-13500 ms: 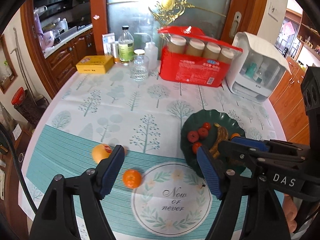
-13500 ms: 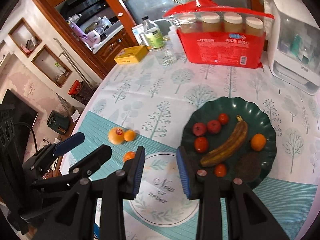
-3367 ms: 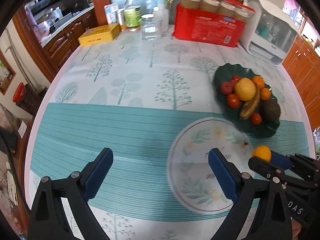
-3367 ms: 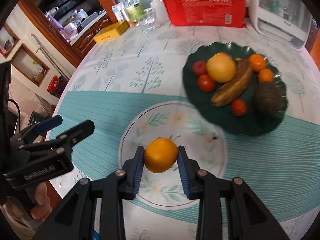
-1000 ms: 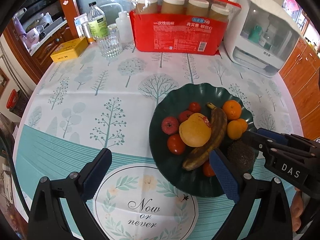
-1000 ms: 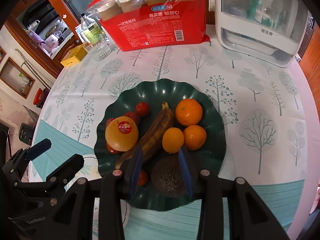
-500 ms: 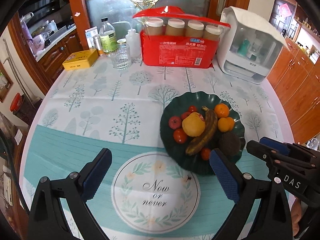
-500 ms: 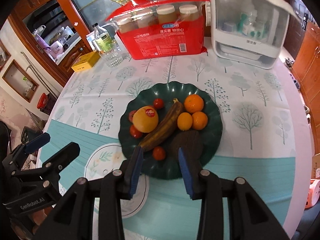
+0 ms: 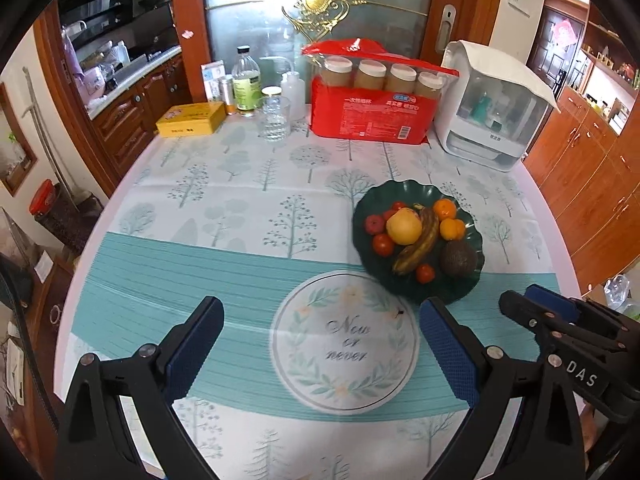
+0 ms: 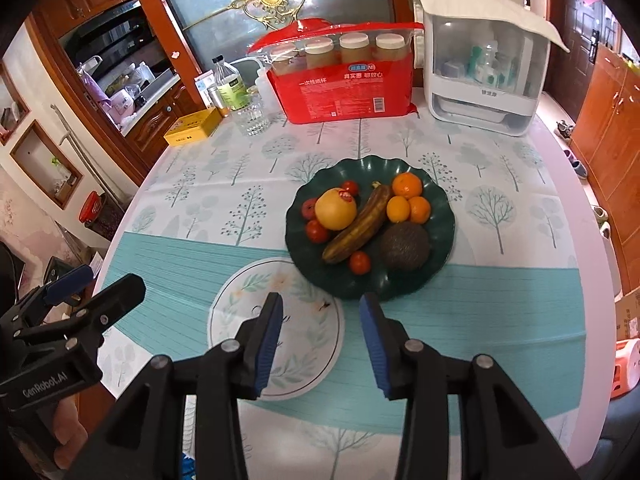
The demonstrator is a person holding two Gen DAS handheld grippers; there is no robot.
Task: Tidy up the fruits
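Observation:
A dark green scalloped plate (image 10: pixel 442 204) (image 9: pixel 474 236) holds the fruit: a large yellow-orange fruit with a sticker (image 10: pixel 335 208), a brown banana (image 10: pixel 360 226), three small oranges (image 10: pixel 408 200), an avocado (image 10: pixel 405 245) and several small red fruits (image 10: pixel 359 262). My right gripper (image 10: pixel 322 312) is open and empty, raised just short of the plate's near rim. My left gripper (image 9: pixel 320 320) is wide open and empty above the round "Now or never" print (image 9: pixel 346 340), left of the plate. Each gripper shows in the other's view (image 9: pixel 560 320) (image 10: pixel 80 292).
At the table's far edge stand a red pack of jars (image 10: pixel 344 76), a white dispenser box (image 10: pixel 484 64), a glass (image 10: pixel 251 118), a bottle (image 10: pixel 229 84) and a yellow tin (image 10: pixel 193 127). Wooden cabinets lie to the left and right.
Both grippers have drawn back and up from the plate, so it looks smaller and farther. The orange that the right gripper held 3.4 s ago now lies on the plate.

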